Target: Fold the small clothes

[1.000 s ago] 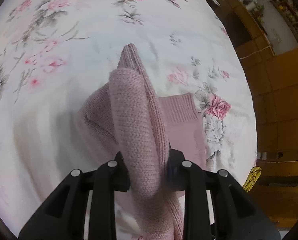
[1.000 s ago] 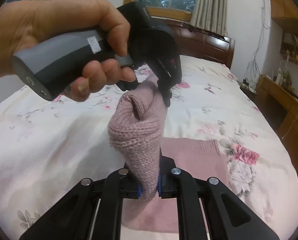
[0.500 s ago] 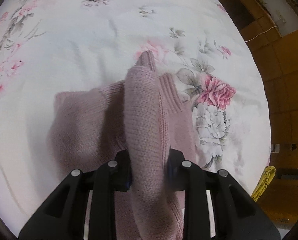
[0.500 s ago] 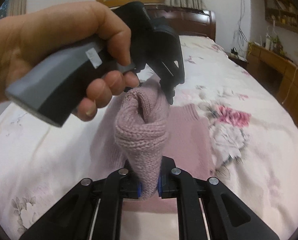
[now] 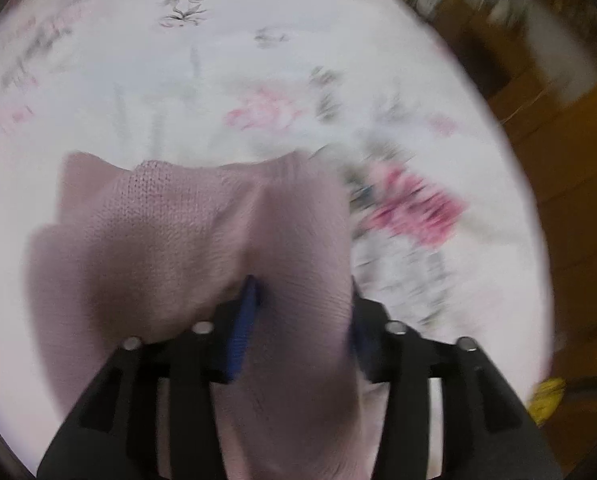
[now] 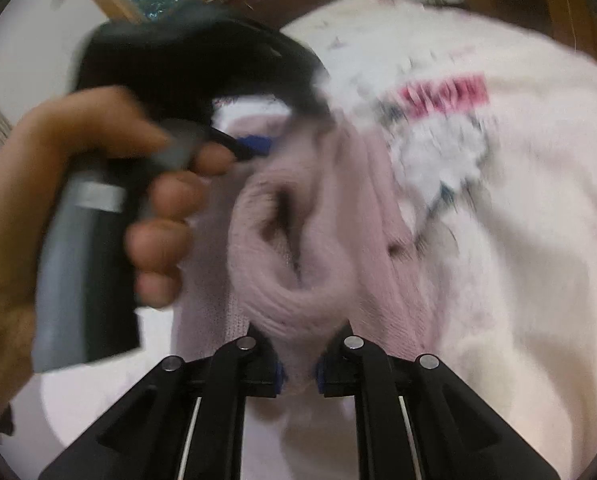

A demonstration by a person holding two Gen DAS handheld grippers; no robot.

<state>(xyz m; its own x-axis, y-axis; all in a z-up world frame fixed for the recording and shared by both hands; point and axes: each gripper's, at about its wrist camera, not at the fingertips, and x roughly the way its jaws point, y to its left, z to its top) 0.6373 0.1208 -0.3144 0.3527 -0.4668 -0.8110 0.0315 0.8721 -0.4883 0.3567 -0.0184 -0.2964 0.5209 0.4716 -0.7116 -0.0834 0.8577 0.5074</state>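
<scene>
Both your tongs, left [image 5: 298, 320] and right [image 6: 298, 376], are clamped on the pink sweater [image 5: 202, 232], folded over onto the flowered bedspread [image 5: 178, 80]; you've still to let go and smooth it.

The dusty-pink knitted sweater [image 5: 186, 220] is soft wool-like cloth, its stitches plain to see and its surface matt and slightly fuzzy [image 6: 298, 264]. Under it lies a white floral cotton bedsheet [image 5: 178, 92], smooth and matt. The black plastic left gripper [image 5: 298, 320] has a dull finish, small shiny metal pins and ribbed blue pads [image 5: 240, 332]. The black plastic right gripper [image 6: 298, 368] looks the same, with bright metal pins. The left gripper's handle is grey matt plastic. The furniture [image 5: 570, 184] beside the bed is glossy brown wood
</scene>
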